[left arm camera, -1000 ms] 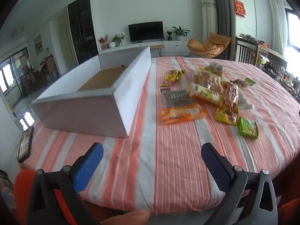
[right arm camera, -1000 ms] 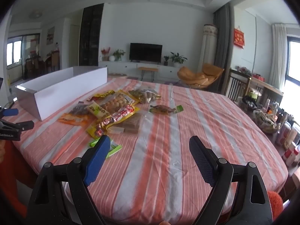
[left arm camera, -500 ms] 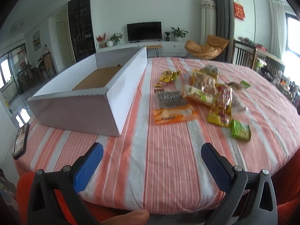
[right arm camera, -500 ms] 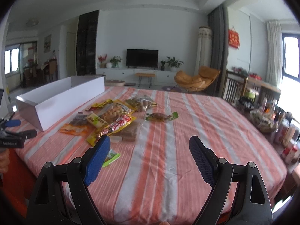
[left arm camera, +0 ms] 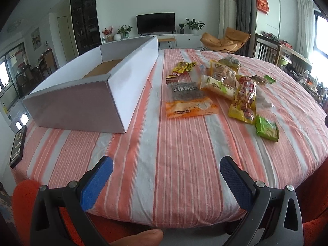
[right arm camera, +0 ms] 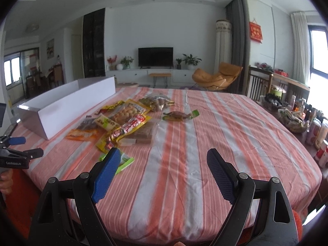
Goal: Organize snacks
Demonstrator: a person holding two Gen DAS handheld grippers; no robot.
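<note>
Hovering over the near edge of the desk point(left arm camera: 164, 164), the left gripper point(left arm camera: 166, 171) has its fingers spread wide around nothing. The right gripper point(right arm camera: 164, 164) is likewise wide and holds nothing, above the striped cloth. A pile of snacks point(left arm camera: 215, 90) lies near the middle of the desk, a green packet point(left arm camera: 266, 128) nearest the front edge. The white box point(left arm camera: 102, 84) stands open toward the left edge, beside the pile, with a phone point(left arm camera: 18, 146) at the left rim.

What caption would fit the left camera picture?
Open left claw hovers at the edge of a striped table, facing a white box and scattered snack packets.
</note>
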